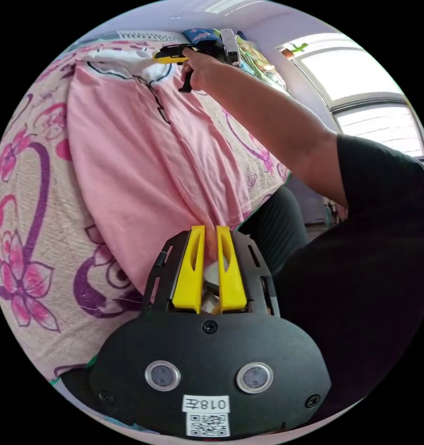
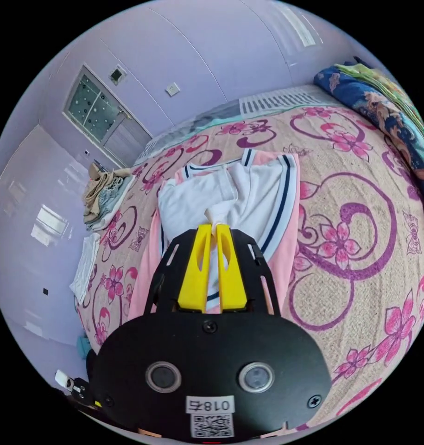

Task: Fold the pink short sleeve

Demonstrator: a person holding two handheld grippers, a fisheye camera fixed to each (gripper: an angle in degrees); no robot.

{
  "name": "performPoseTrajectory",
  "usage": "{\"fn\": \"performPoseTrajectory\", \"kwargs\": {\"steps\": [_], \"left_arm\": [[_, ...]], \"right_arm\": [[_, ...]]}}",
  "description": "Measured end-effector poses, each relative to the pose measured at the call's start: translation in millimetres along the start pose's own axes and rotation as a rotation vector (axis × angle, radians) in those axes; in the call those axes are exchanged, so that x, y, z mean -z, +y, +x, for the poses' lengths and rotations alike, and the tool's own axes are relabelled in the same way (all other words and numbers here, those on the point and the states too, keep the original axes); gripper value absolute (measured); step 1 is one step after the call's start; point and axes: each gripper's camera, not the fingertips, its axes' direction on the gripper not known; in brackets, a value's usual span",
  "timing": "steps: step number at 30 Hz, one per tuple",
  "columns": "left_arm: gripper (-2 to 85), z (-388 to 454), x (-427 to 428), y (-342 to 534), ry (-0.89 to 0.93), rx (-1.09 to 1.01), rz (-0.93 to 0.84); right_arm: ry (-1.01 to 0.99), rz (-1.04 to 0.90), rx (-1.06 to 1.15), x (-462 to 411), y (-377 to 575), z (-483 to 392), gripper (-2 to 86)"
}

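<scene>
— Shirt (image 1: 142,176) first: where did it lie?

— The pink shirt was spread lengthwise on the bed (image 1: 31,222), over a beige cover with purple swirls and pink flowers. One long side was folded in over the middle, making a ridge down the cloth.

— And the left tongs (image 1: 211,234)?

— At the near end, by the hem. Their yellow jaws were closed on a bunched bit of pink cloth at the edge of the bed.

— The right tongs (image 2: 213,229)?

— At the far end, by the white collar with dark stripes. Their jaws were pinched together on a tuft of white cloth. In the left gripper view a hand (image 1: 200,65) held those tongs over the collar, the arm reaching across the shirt.

— Anything else around?

— A blue patterned blanket (image 2: 383,106) lay at the side of the bed, and folded cloths (image 2: 103,194) sat near the far edge.
</scene>
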Motion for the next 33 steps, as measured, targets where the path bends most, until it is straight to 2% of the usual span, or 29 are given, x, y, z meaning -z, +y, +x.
{"fn": "performPoseTrajectory", "kwargs": {"steps": [2, 6, 8, 11, 13, 16, 20, 23, 26, 29, 33], "left_arm": [[10.5, -8, -38, 6, 0.207, 0.002, -0.049], [10.8, -1, -56, 34, 0.184, -0.062, -0.032], [9.1, -13, -49, 52, 0.150, -0.068, 0.109], [7.5, -47, -51, 64, 0.139, -0.054, 0.294], [6.6, -72, -54, 68, 0.141, -0.066, 0.401], [5.3, -124, -56, 82, 0.278, -0.124, 0.630], [1.1, -207, -77, 131, 0.418, -0.116, 0.944], [-0.5, -257, -114, 166, 0.454, -0.039, 1.039], [-0.9, -270, -143, 180, 0.480, -0.038, 1.073], [-0.9, -269, -164, 180, 0.453, -0.042, 1.023], [-1.0, -274, -183, 189, 0.457, -0.038, 1.034]], "right_arm": [[-0.055, -0.037, -0.065, -3, 7, 18, 3.9], [-0.103, -0.005, -0.057, 21, 22, 23, 5.5], [-0.090, 0.066, 0.002, 35, 22, 13, 5.7], [-0.051, 0.178, 0.206, 45, 8, -21, 6.4], [0.012, 0.141, 0.381, 25, -17, -53, 8.2], [0.136, 0.042, 0.549, -17, -45, -79, 9.0], [0.232, -0.051, 0.623, -60, -71, -91, 9.4], [0.270, -0.115, 0.618, -86, -86, -93, 9.5], [0.284, -0.218, 0.582, -107, -90, -91, 8.1], [0.312, -0.184, 0.601, -104, -81, -101, 2.9], [0.502, -0.101, 0.712, -98, -51, -130, 1.0]]}}
